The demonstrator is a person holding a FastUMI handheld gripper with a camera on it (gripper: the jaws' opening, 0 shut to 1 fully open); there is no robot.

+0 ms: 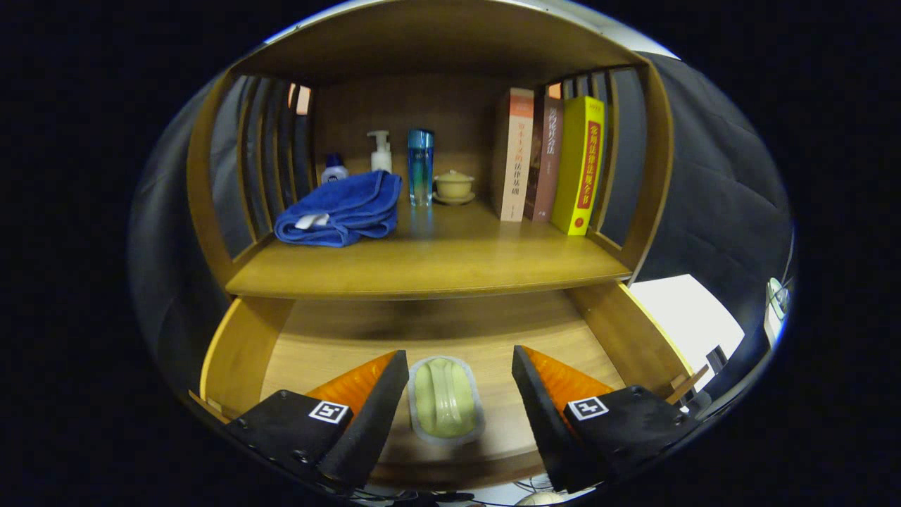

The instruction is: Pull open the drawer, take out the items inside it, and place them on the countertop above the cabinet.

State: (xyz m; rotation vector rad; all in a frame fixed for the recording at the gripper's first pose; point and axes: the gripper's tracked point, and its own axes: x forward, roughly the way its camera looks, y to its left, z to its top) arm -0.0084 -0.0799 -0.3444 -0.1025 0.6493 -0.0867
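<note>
The wooden drawer is pulled open below the countertop. On its floor lies a pale green oblong item in a clear wrapper. My gripper is open and hangs over the drawer. The green item lies between the two fingers, closer to the left finger, with a wider gap to the right finger. Neither finger touches it.
On the countertop sit a folded blue towel, a small jar, a white pump bottle, a blue bottle, a lidded cup on a saucer and three upright books. Slatted wooden sides enclose the shelf.
</note>
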